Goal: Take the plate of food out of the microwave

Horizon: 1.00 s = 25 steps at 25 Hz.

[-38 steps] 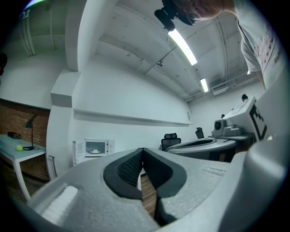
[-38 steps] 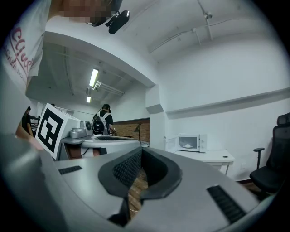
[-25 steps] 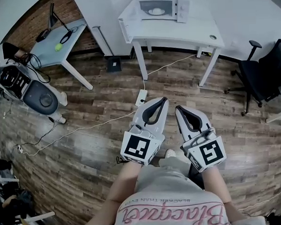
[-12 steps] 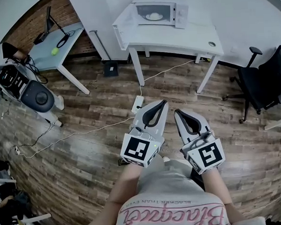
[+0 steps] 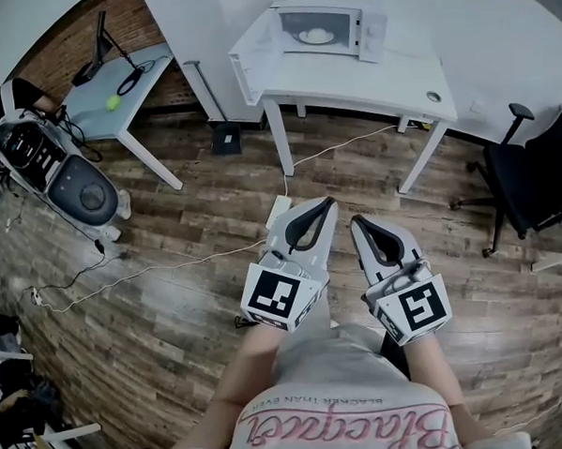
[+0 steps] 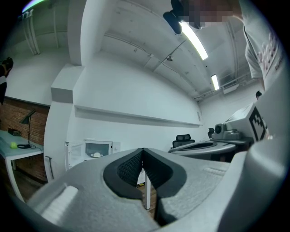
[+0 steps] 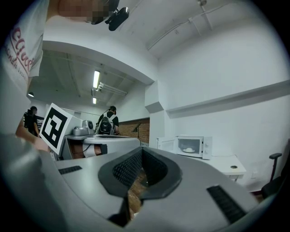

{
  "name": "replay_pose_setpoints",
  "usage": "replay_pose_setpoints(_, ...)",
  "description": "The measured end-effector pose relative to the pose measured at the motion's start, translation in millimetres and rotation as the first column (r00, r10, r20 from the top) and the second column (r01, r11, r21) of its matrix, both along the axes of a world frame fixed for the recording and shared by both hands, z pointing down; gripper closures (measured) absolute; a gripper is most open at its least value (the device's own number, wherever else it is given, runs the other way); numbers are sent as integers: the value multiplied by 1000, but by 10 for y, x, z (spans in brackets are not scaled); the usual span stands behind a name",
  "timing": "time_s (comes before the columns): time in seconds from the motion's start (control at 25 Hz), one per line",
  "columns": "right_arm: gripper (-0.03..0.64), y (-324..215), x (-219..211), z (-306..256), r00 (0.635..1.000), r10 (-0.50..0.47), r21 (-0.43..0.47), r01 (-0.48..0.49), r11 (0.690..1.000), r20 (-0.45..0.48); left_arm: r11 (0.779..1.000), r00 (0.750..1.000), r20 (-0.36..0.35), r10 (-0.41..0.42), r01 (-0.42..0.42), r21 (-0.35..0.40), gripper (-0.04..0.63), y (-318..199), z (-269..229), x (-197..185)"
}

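The white table has just the microwave on its back edge (door hanging open); a power strip lies on the wood floor.

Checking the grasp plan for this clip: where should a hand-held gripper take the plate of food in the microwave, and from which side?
The near rim of the plate of food, coming level through the microwave's open front. It lies flat inside, walls close the other sides, and the door is swung open to the left, clear of that path.

Bright ceiling strip lights, strong fisheye bending, dark vignetted corners
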State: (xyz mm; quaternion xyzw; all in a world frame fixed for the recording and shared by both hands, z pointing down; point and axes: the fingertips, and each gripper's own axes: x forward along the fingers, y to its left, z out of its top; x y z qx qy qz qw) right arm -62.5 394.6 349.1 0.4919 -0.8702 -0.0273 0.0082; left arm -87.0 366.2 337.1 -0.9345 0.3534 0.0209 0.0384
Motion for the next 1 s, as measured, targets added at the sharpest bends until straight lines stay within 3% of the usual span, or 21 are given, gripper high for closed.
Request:
replay_pose_setpoints(0.88,606,-1494,166,-22,997,68,-18,-69,997,-24,999,998,21,54,-54,-3,589,-1515,36,195)
replay_pose_setpoints(1.0,606,-1680,159,-82,998,57,-14,-57,998,17,999,999,19,46,-46,-10,589,-1731,27,186)
